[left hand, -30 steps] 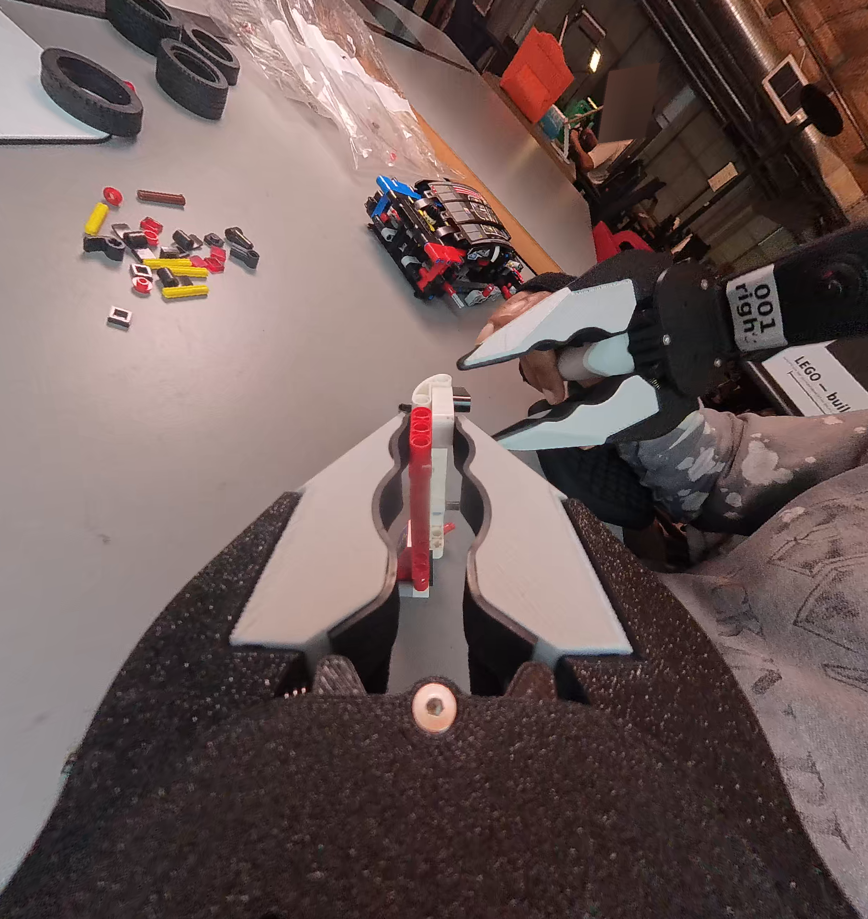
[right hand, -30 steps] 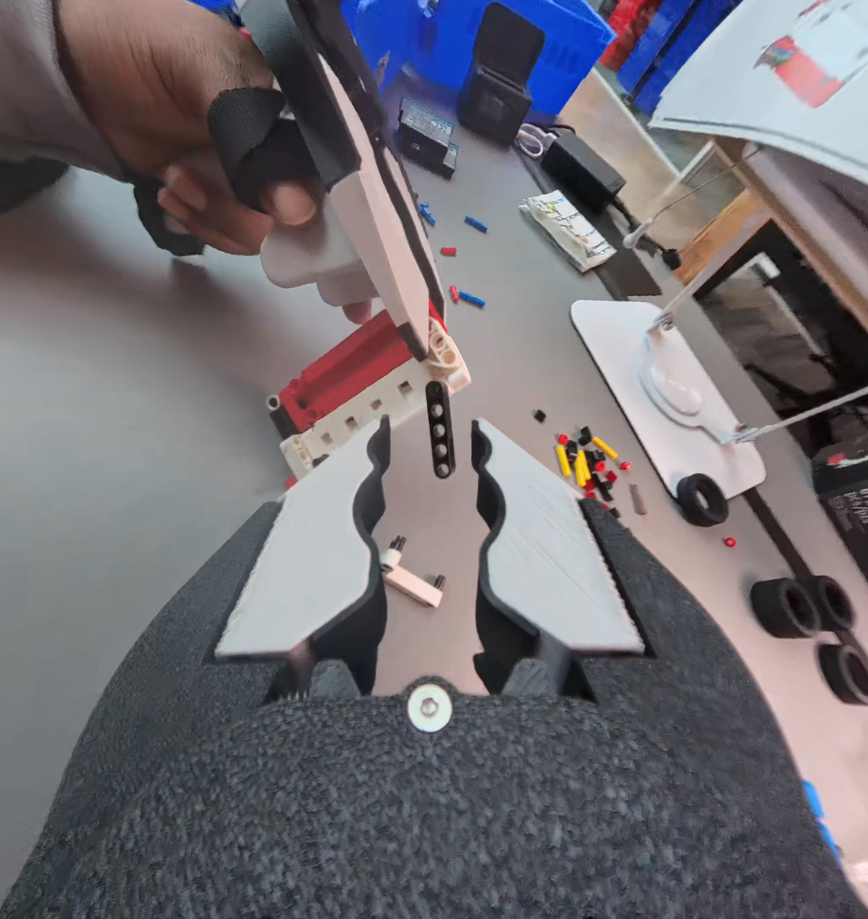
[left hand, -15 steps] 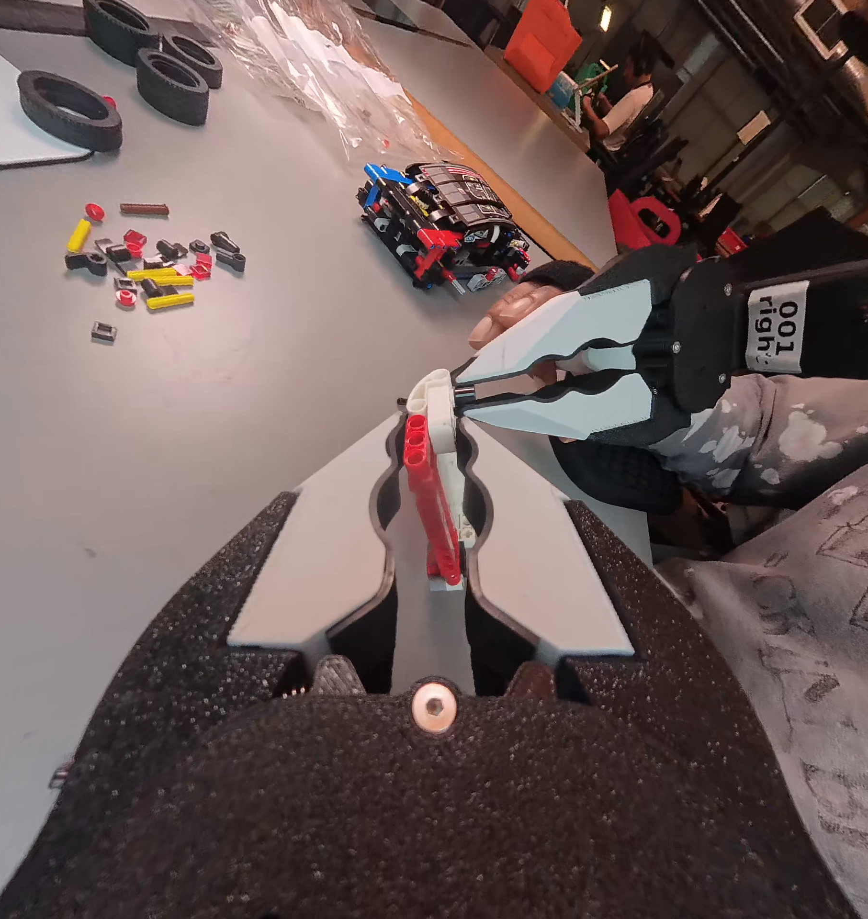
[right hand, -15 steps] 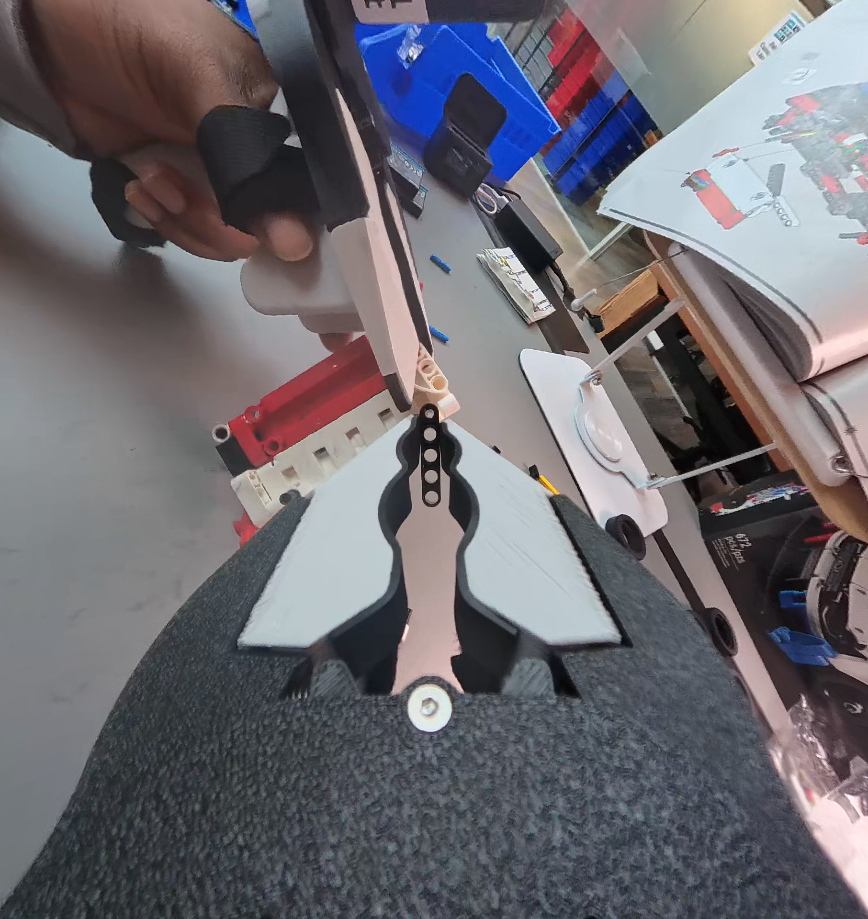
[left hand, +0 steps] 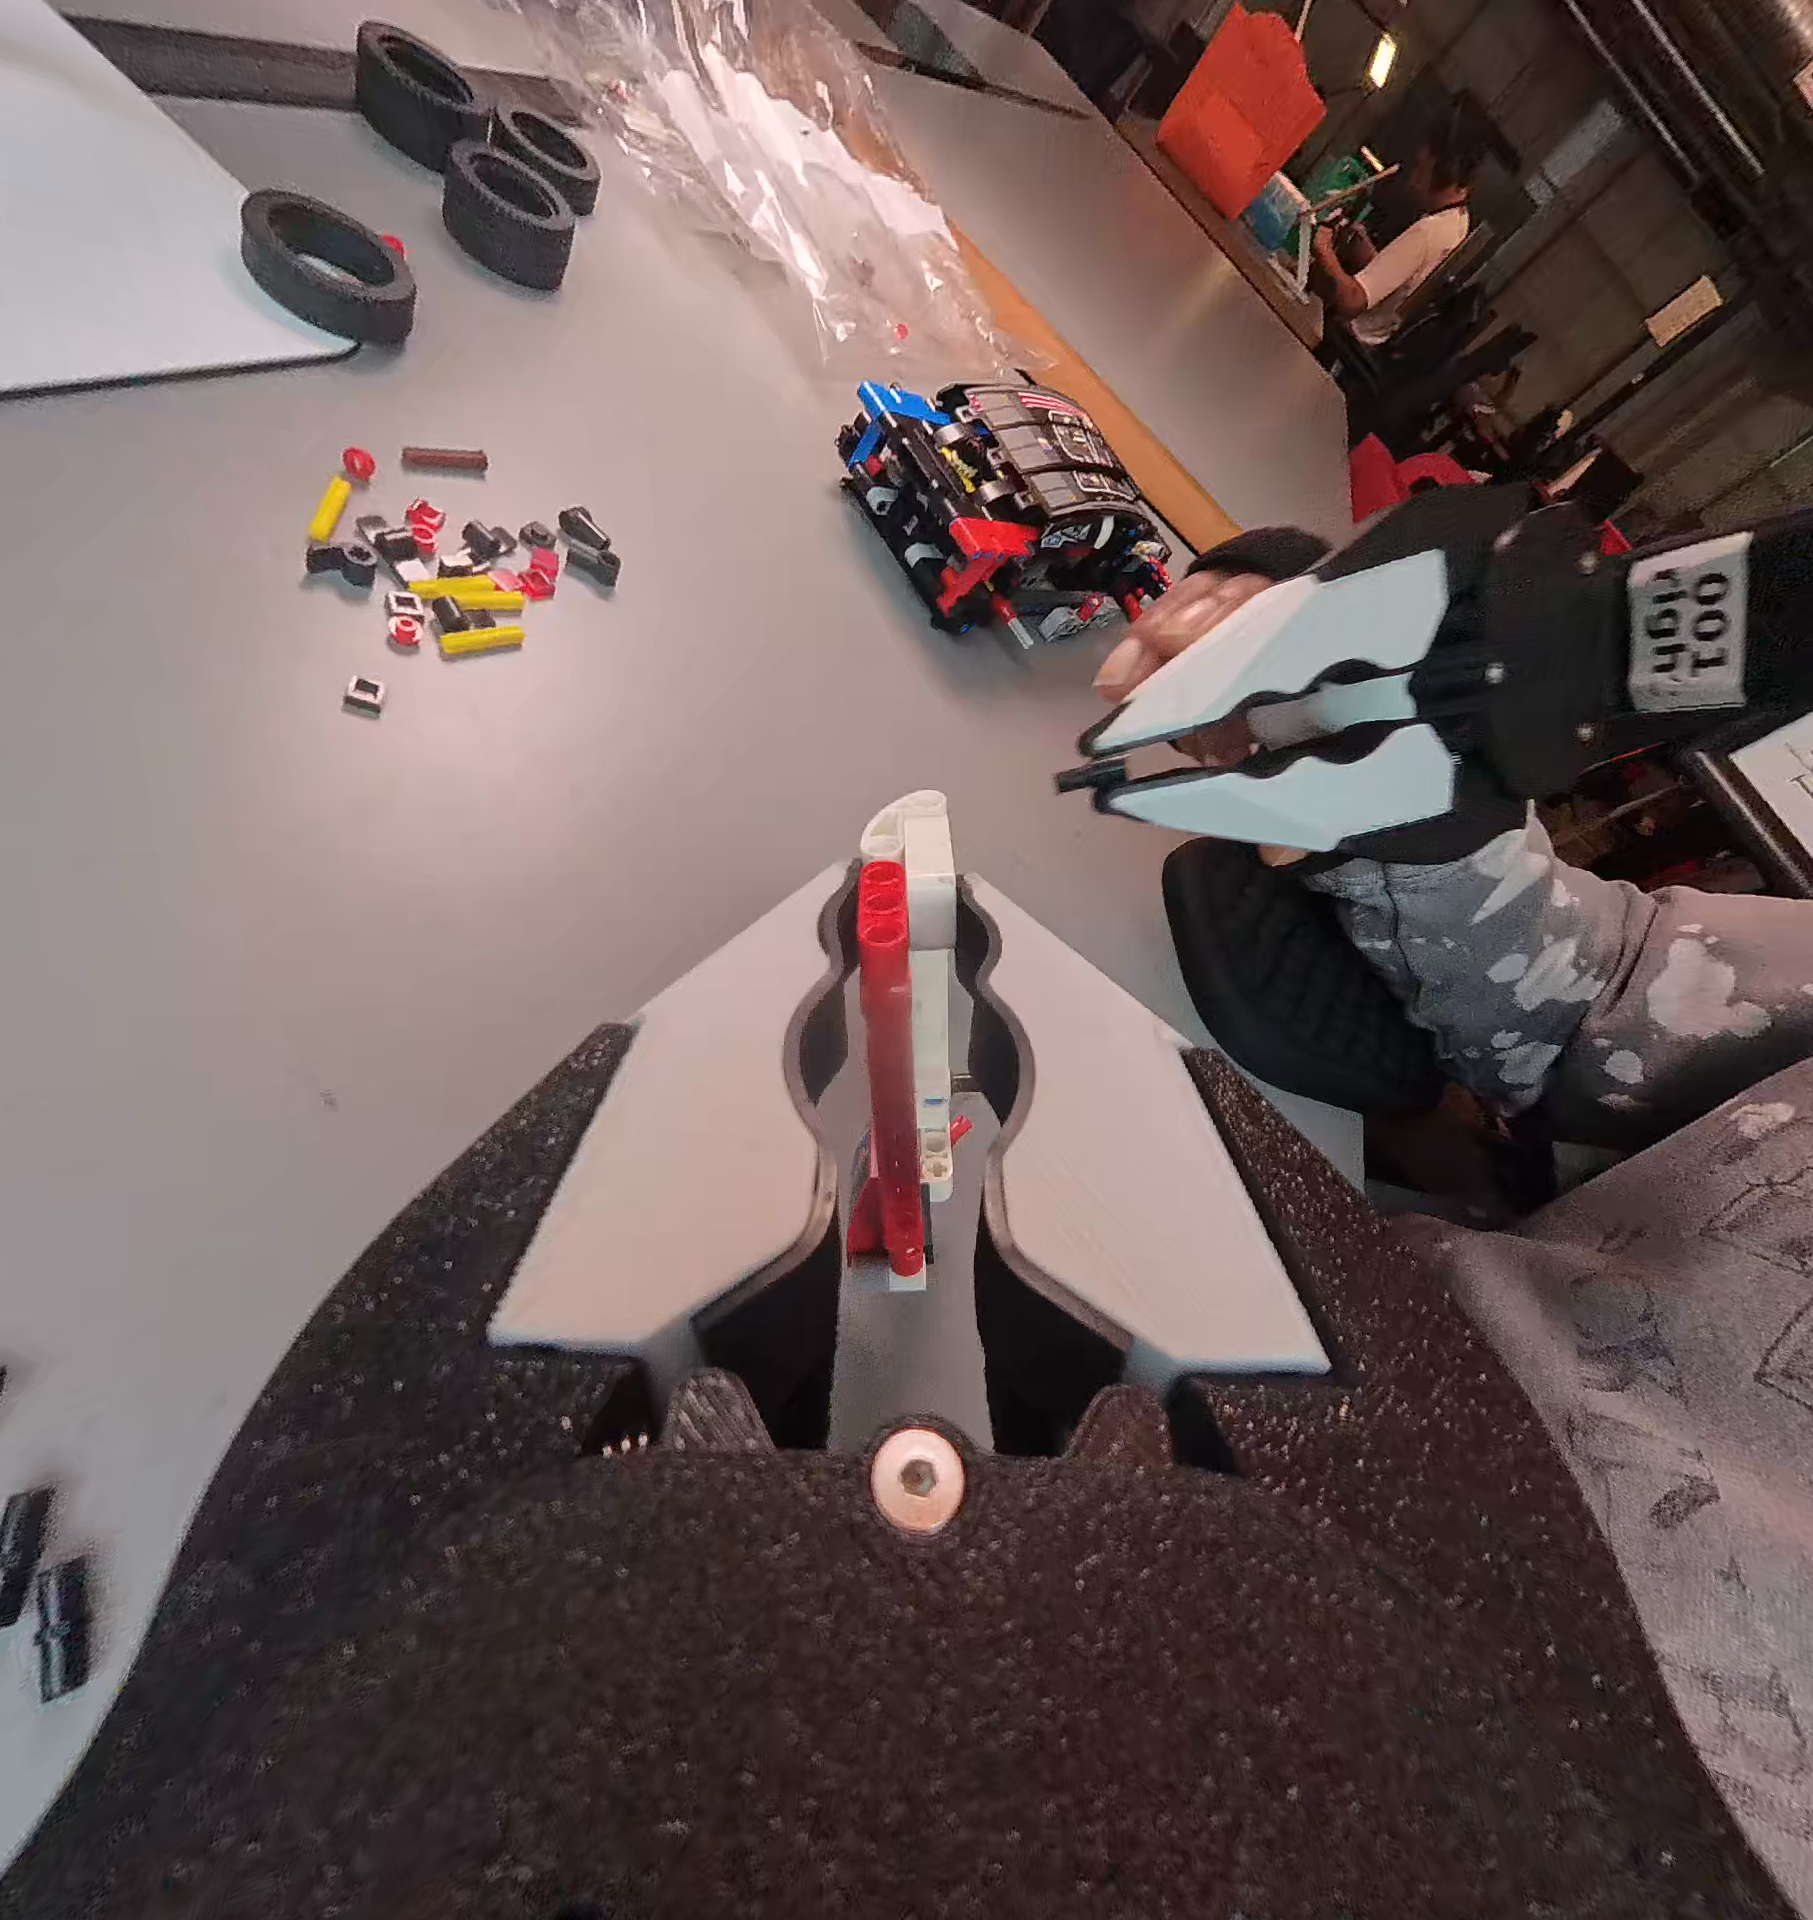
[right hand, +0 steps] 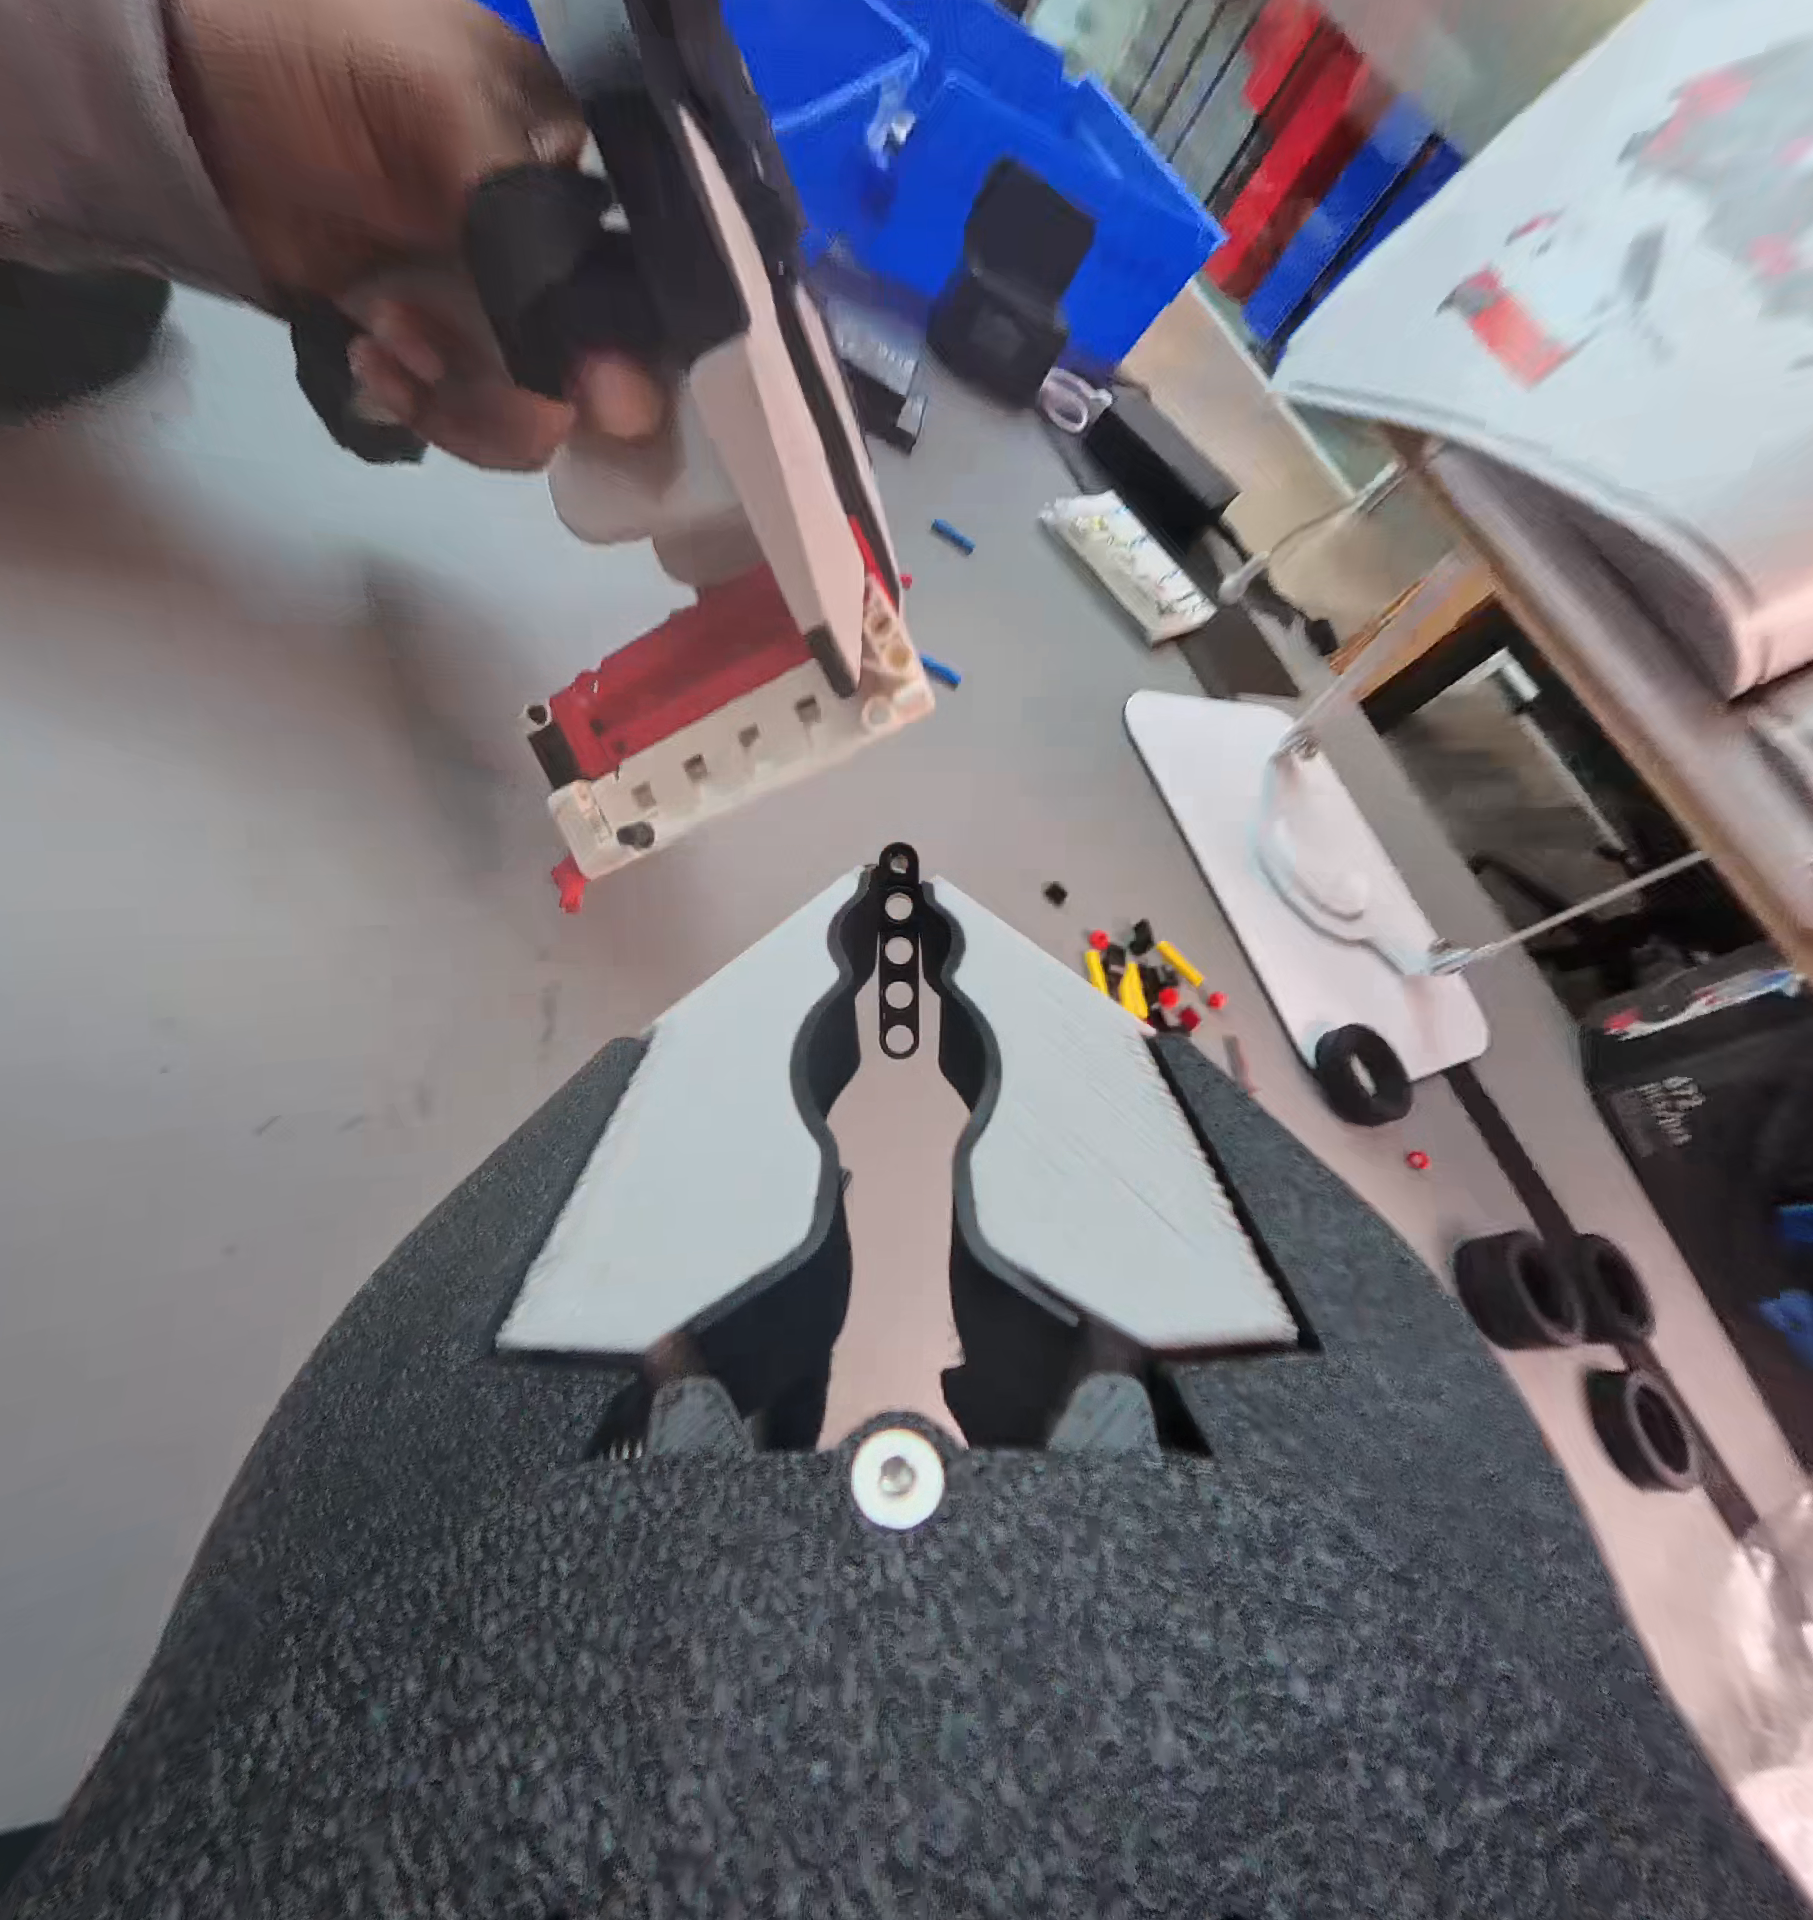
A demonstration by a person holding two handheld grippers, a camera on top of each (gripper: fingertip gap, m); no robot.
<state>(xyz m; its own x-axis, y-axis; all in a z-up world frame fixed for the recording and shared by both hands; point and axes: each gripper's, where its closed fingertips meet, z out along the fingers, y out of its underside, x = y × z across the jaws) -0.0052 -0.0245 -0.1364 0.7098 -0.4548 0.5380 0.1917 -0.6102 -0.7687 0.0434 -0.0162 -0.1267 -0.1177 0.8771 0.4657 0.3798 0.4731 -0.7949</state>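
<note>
My left gripper [left hand: 907, 883] is shut on a red and white brick assembly [left hand: 907, 997] and holds it above the grey table [left hand: 258, 883]. The same assembly [right hand: 715, 717] shows in the right wrist view, hanging from the left gripper [right hand: 855, 665]. My right gripper [right hand: 897, 883] is shut on a thin black beam with holes [right hand: 897, 971], just below and in front of the assembly, apart from it. In the left wrist view the right gripper [left hand: 1089, 764] sits right of the assembly with the black beam [left hand: 1084, 774] sticking out of its tip.
A pile of small yellow, red and black pieces [left hand: 455, 566] lies on the table. Black tyres [left hand: 325, 265] sit by a white board [left hand: 81, 239]. A built black vehicle model [left hand: 1006, 509] stands farther off. Clear plastic bags [left hand: 808, 177] lie behind. Blue bins [right hand: 943, 145] and an open booklet [right hand: 1629, 312] show at the back.
My right gripper closed on the black beam at the assembly's end and has pulled it away from the assembly. The left gripper kept its hold.
</note>
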